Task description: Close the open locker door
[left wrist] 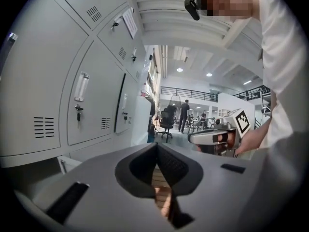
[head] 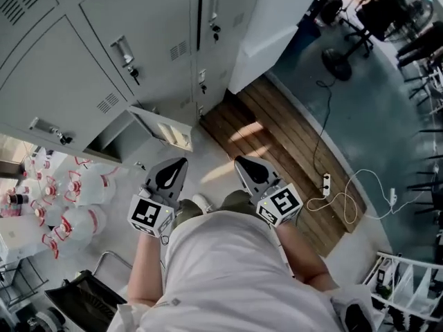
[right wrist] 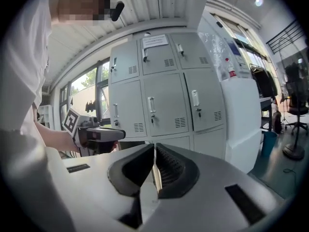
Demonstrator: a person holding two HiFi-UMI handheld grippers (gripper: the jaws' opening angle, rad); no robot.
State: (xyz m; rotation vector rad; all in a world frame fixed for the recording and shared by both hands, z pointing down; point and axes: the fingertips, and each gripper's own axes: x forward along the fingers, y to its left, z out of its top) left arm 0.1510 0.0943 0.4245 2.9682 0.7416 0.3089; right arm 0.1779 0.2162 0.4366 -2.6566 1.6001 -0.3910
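Note:
The bank of grey lockers [head: 104, 54] fills the upper left of the head view. One bottom-row locker door [head: 163, 128] stands swung out over the floor, with its dark compartment [head: 114, 138] showing behind it. My left gripper [head: 181, 162] hangs just in front of that door's edge, jaws together and nothing between them. My right gripper [head: 239, 162] is a hand's width to its right, also shut and empty. In the left gripper view the left gripper [left wrist: 156, 146] points past the lockers [left wrist: 91, 100]. In the right gripper view the right gripper [right wrist: 154, 148] faces the lockers [right wrist: 164, 100].
Several clear bottles with red caps [head: 69, 203] lie on the floor at left. A wooden platform [head: 277, 144] runs to the right of the lockers, with a power strip and cable [head: 325, 184] beyond it. A white cabinet [head: 277, 19], a floor fan [head: 337, 62] and office chairs stand further off.

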